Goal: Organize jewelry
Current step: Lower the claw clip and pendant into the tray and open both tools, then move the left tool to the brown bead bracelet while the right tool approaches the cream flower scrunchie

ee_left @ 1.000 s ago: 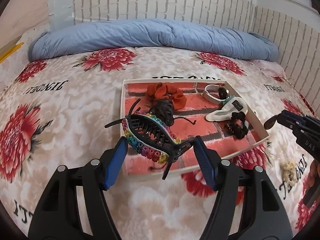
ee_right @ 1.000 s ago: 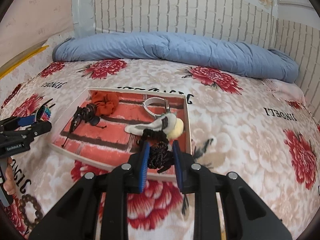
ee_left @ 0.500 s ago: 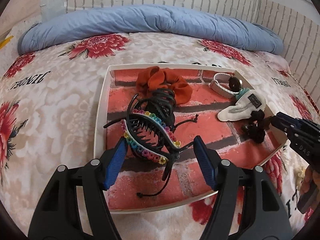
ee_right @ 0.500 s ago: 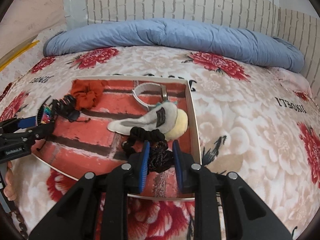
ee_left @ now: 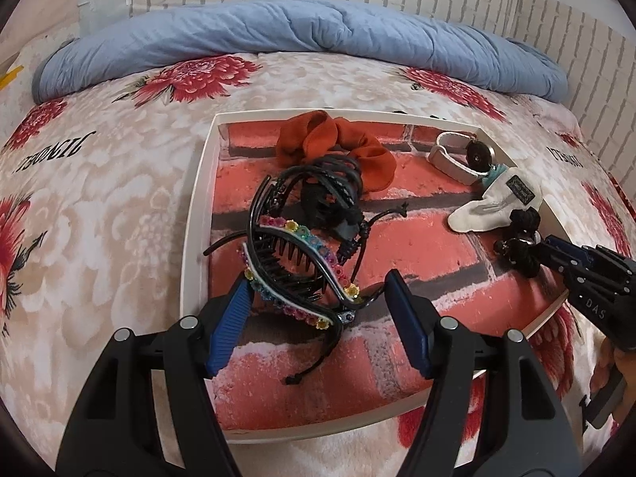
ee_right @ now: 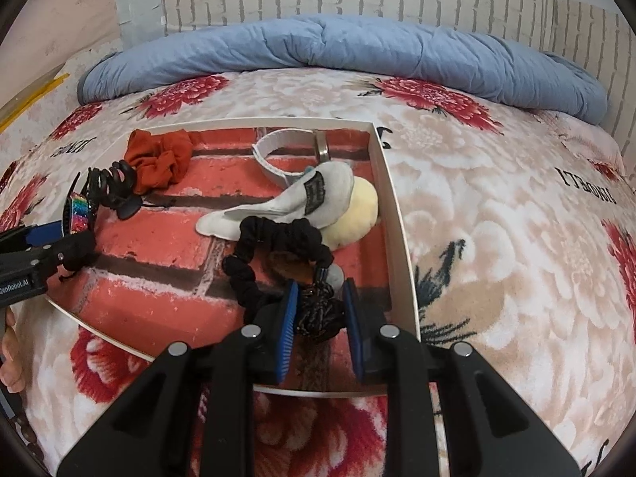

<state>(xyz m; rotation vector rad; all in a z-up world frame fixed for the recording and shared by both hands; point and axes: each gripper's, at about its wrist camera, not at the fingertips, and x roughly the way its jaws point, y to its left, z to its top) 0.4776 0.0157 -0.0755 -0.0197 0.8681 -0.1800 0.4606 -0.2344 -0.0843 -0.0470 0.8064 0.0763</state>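
Observation:
A white tray (ee_left: pixel 196 214) with a red brick-print floor lies on the flowered bedspread. My left gripper (ee_left: pixel 320 310) is shut on a black claw hair clip with rainbow beads (ee_left: pixel 302 274), held over the tray's near left part. My right gripper (ee_right: pixel 320 312) is shut on a black scrunchie (ee_right: pixel 278 246) over the tray's (ee_right: pixel 391 206) near right corner; the scrunchie's loop rests on the floor. It also shows in the left wrist view (ee_left: pixel 520 246). In the tray lie an orange scrunchie (ee_left: pixel 334 147), another black claw clip (ee_left: pixel 326 194), a white bracelet (ee_left: pixel 453 159) and a white pouch (ee_left: pixel 497 202).
A yellow puff (ee_right: pixel 357 214) sits under the pouch by the tray's right wall. A rolled blue blanket (ee_left: pixel 302 39) lies along the white brick wall at the bed's far side. Bare bedspread surrounds the tray. Brown beads (ee_right: pixel 22 429) lie at the left edge.
Both grippers have moved forward and down over the tray with their items. The rainbow clip and the black scrunchie now hang lower, inside the tray's edges.

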